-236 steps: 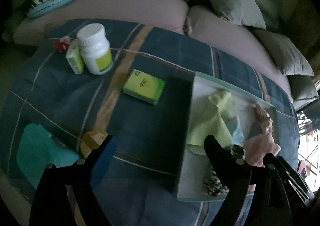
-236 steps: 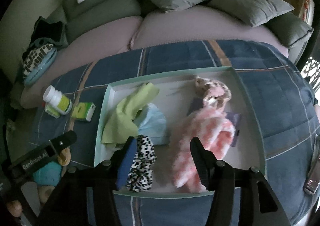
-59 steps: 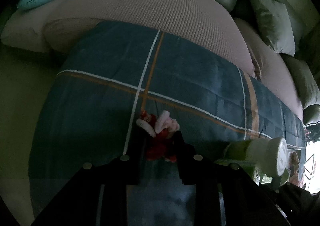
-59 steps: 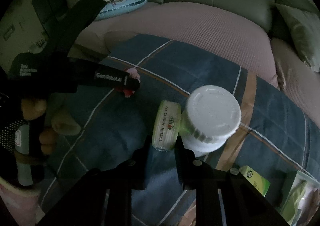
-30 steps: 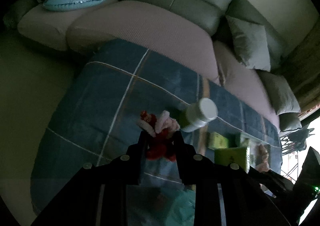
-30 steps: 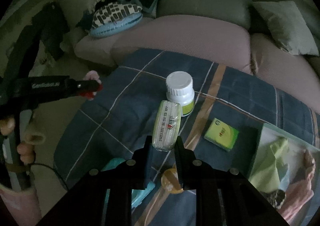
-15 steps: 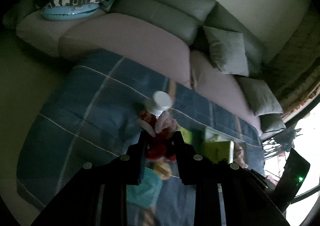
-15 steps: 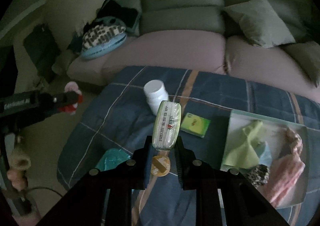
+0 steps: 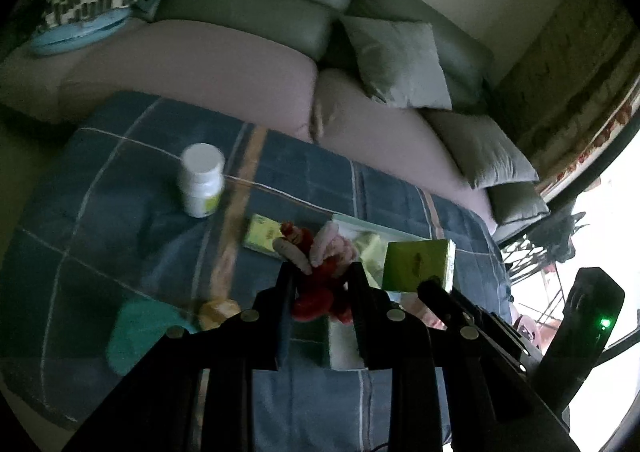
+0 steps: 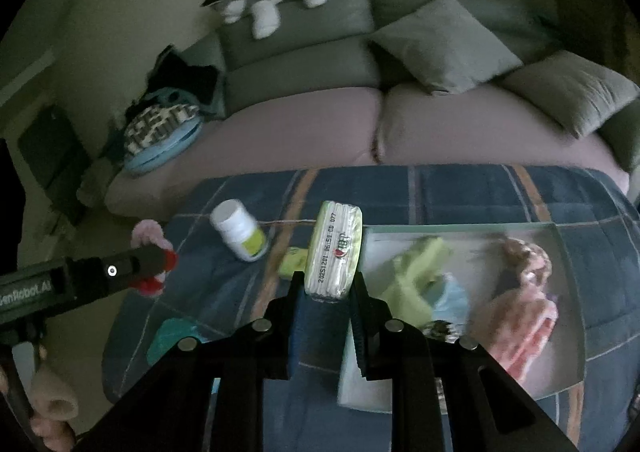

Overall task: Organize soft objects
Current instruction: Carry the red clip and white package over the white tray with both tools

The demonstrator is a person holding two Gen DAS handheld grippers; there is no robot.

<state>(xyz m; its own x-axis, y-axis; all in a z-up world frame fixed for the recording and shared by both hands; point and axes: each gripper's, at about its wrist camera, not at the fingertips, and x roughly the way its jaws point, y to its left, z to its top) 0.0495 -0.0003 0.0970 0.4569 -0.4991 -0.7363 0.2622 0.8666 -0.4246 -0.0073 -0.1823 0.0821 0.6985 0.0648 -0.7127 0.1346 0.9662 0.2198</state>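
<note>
My left gripper (image 9: 320,280) is shut on a small red and pink soft toy (image 9: 316,264), held in the air above the blue plaid cloth. My right gripper (image 10: 326,288) is shut on a green tissue pack (image 10: 335,256), also lifted; this pack shows in the left wrist view (image 9: 418,266) too. The left gripper and its toy (image 10: 150,252) show at the left of the right wrist view. A pale tray (image 10: 568,252) on the cloth holds a yellow-green cloth (image 10: 416,268), a light blue cloth (image 10: 452,298) and a pink fluffy item (image 10: 520,316).
On the blue plaid cloth (image 9: 120,232) stand a white pill bottle (image 9: 201,179), a flat green box (image 9: 262,234), a teal soft object (image 9: 140,332) and a small orange item (image 9: 218,312). A sofa with grey pillows (image 10: 444,39) lies behind.
Both grippers have swung right toward the tray with their loads still held. The tray now fills more of the right wrist view.
</note>
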